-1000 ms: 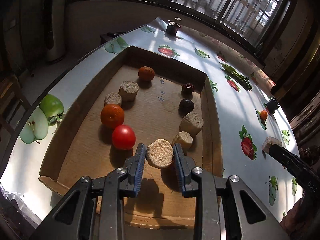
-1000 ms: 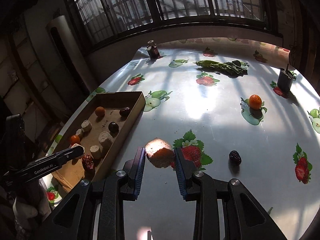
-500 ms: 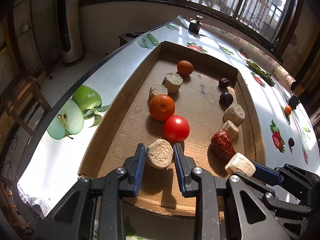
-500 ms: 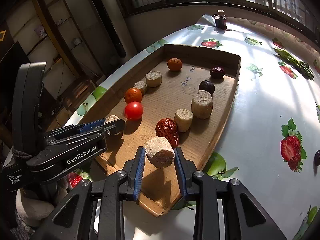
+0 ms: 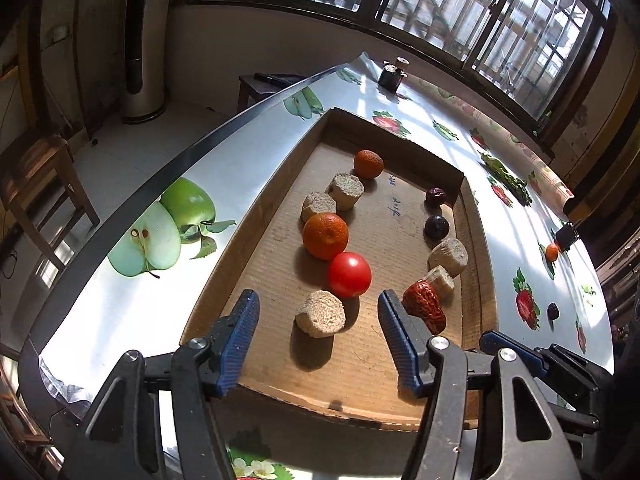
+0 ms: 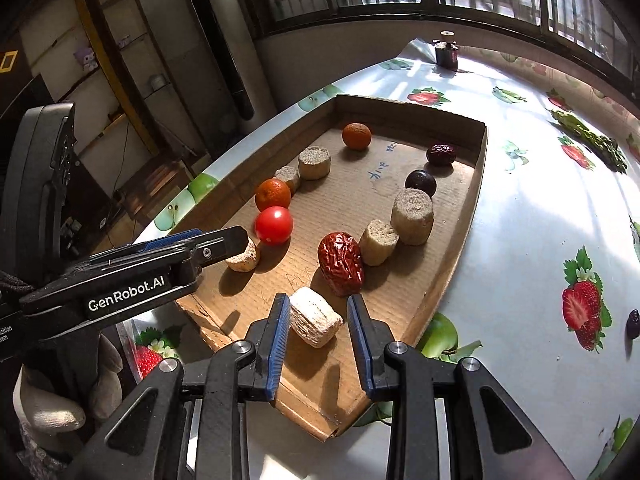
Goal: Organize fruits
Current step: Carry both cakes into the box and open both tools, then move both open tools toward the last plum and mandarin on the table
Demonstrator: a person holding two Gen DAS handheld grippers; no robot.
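Note:
A shallow cardboard tray (image 5: 256, 216) (image 6: 472, 208) holds fruit in two rows. My left gripper (image 5: 318, 316) is open; a beige chunk (image 5: 320, 314) (image 6: 242, 258) lies on the tray floor between its fingers, next to a red tomato (image 5: 349, 274) (image 6: 274, 225). My right gripper (image 6: 318, 316) is slightly open around another beige chunk (image 6: 315, 317), which tilts against the left pad at the tray's near end, beside a red date (image 6: 341, 263) (image 5: 425, 310). An orange (image 5: 325, 236), further chunks and dark fruits fill the rows.
On the fruit-print tablecloth lie a small orange (image 5: 552, 252), a dark date (image 5: 553, 311) (image 6: 633, 323) and green vegetables (image 6: 588, 140). A dark jar (image 6: 446, 54) stands at the far corner. The table edge (image 5: 160, 180) runs along the left; a wooden chair (image 5: 36, 176) stands beyond.
My left gripper opened and set its beige chunk down beside the tomato. My right gripper lowered its chunk to the tray's near end and its jaws have widened.

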